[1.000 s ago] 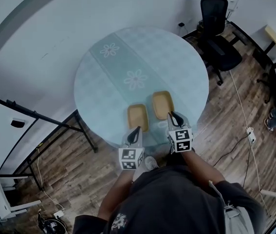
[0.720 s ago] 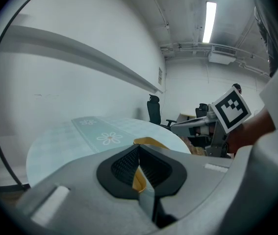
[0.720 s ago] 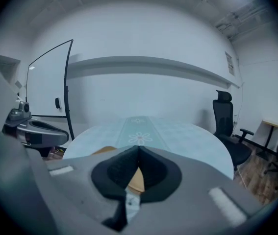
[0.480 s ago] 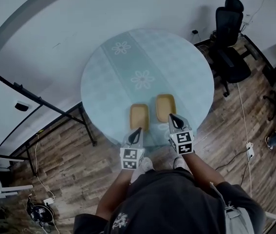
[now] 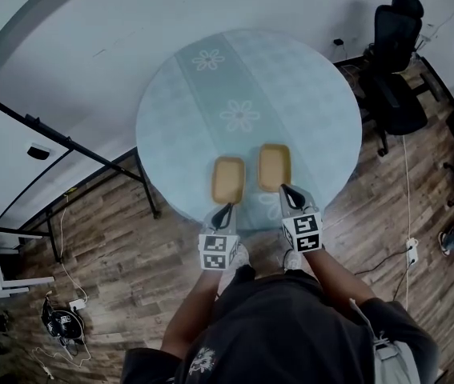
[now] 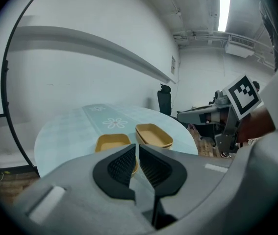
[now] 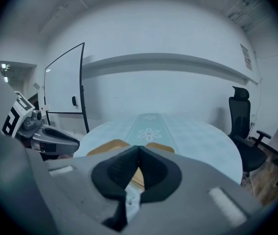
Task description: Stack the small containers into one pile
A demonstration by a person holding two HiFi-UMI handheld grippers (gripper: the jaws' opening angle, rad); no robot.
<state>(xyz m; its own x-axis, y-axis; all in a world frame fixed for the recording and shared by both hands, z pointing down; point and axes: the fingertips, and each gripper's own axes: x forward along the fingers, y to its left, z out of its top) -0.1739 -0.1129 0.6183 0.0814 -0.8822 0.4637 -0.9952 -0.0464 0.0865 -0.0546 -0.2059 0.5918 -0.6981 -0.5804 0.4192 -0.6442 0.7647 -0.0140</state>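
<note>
Two shallow yellow containers lie side by side near the front edge of the round table (image 5: 194, 110): the left container (image 5: 228, 179) and the right container (image 5: 274, 167). My left gripper (image 5: 227, 207) is shut and empty, its tip just short of the left container's near end. My right gripper (image 5: 285, 189) is also shut and empty, at the near end of the right container. In the left gripper view both containers (image 6: 112, 142) (image 6: 153, 134) lie beyond the shut jaws, and the right one's rim looks doubled. The right gripper view shows them (image 7: 108, 146) (image 7: 161, 147) partly hidden behind its jaws.
The table carries a pale cloth with a flower-patterned runner (image 5: 240, 115). A black office chair (image 5: 399, 62) stands at the right, and a whiteboard stand's black frame (image 5: 66, 146) is at the left. Cables (image 5: 407, 206) lie on the wooden floor.
The head view has shifted, so the table sits higher and further right in the picture. My left gripper has drawn back a little from the left container's near end.
</note>
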